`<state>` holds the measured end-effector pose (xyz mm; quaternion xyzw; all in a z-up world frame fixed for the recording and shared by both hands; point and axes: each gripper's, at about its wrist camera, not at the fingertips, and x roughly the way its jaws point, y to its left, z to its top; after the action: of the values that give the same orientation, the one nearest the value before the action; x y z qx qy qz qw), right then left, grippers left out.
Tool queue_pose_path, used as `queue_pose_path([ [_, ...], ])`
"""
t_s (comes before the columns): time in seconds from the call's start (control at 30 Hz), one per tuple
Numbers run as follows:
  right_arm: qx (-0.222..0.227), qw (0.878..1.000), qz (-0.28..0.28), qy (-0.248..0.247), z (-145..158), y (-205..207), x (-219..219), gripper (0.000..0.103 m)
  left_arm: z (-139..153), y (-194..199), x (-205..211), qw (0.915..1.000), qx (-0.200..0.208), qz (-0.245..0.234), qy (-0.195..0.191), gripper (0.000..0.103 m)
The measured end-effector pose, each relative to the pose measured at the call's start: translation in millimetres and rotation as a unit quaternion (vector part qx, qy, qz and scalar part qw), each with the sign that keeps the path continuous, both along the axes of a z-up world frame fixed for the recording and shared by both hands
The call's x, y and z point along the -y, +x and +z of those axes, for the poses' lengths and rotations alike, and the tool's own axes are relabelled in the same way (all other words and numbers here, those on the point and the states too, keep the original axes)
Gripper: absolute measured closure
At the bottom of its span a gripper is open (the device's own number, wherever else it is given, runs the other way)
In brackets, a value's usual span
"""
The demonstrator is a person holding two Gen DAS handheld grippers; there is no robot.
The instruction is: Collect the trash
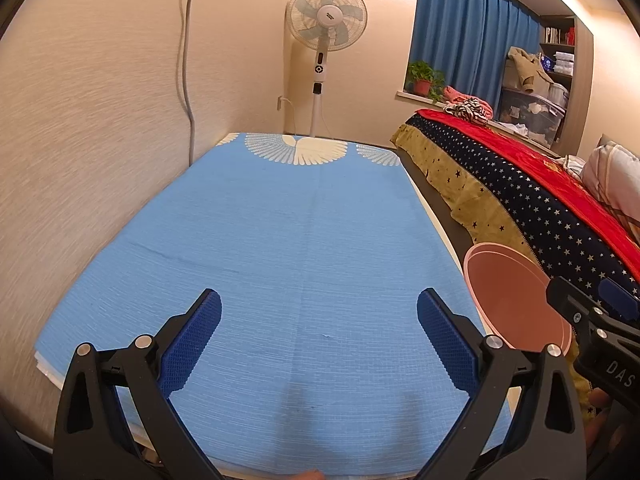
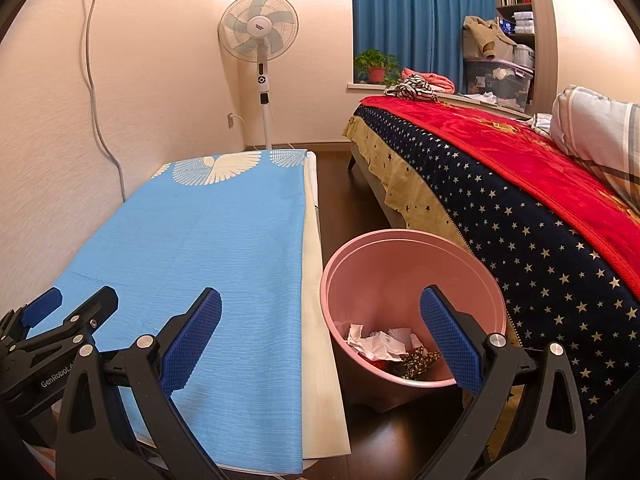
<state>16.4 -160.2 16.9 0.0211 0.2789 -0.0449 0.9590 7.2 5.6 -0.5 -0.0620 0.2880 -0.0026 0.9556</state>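
A pink round bin (image 2: pixel 412 268) stands on the dark floor between the table and the bed; crumpled white paper (image 2: pixel 376 344) and dark patterned scraps (image 2: pixel 418 358) lie in its bottom. My right gripper (image 2: pixel 320 312) is open above the table's right edge and the bin, nothing between its fingers. My left gripper (image 1: pixel 320 312) is open over the bare blue tablecloth (image 1: pixel 296 240), holding nothing. The bin's rim (image 1: pixel 504 280) shows at the right of the left wrist view, next to the right gripper's tip (image 1: pixel 588 312). The left gripper (image 2: pixel 68 308) appears at the far left of the right wrist view.
A bed (image 2: pixel 520 200) with a starred navy cover and red blanket runs along the right. A standing fan (image 2: pixel 259 36) is against the far wall, with a cable (image 2: pixel 96 92) hanging down the left wall. Blue curtains, a potted plant (image 2: pixel 376 66) and shelves sit behind.
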Motion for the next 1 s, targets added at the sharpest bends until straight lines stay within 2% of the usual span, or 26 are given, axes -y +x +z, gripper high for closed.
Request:
queue_pose_path([
  [1.0,-0.002,1.000,0.002,-0.002,-1.6,-0.6,-1.3,0.005,-0.1,0.2,0.8,1.0000,0.001,-0.003,0.006,0.008],
])
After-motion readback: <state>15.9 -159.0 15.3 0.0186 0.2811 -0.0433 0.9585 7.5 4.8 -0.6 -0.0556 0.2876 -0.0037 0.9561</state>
